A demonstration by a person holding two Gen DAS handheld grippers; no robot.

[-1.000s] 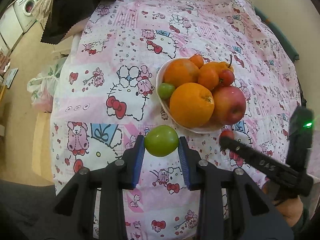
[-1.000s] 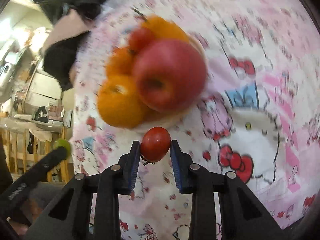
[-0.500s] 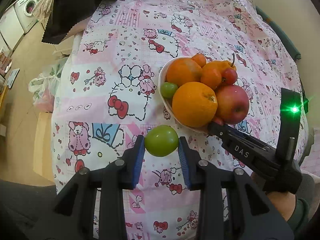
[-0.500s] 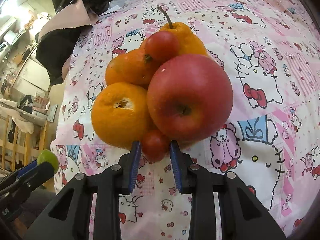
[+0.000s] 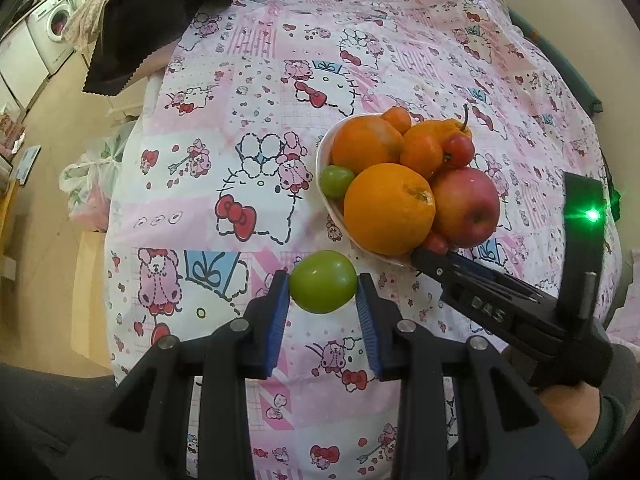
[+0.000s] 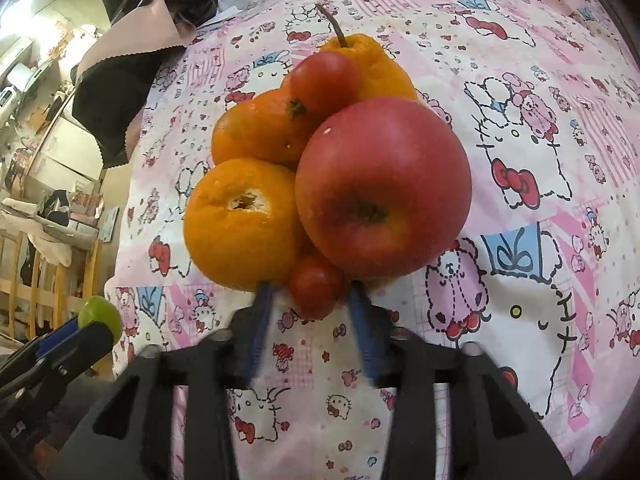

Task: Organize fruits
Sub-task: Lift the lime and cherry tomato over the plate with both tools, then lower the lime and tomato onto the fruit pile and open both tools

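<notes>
My left gripper (image 5: 322, 294) is shut on a small green fruit (image 5: 322, 282) and holds it above the pink cartoon tablecloth, just short of the white bowl (image 5: 325, 196). The bowl is heaped with a big orange (image 5: 388, 208), a red apple (image 6: 382, 188), smaller oranges, a second green fruit (image 5: 336, 181) and a red tomato (image 6: 324, 80). My right gripper (image 6: 310, 300) is at the bowl's near edge and its jaws are opening. A small red tomato (image 6: 314, 286) sits between them, wedged under the orange and the apple, with a gap to each pad.
A black and pink cloth (image 5: 152, 28) lies at the table's far left corner. Beyond the table's left edge are a plastic bag (image 5: 86, 184) on the floor and a washing machine (image 5: 56, 20). A gloved hand (image 5: 576, 364) holds the right gripper's handle.
The right gripper carried the small red tomato up to the bowl's near edge, tucked it under the orange and apple, then spread its jaws off it. The left gripper kept still with the green fruit.
</notes>
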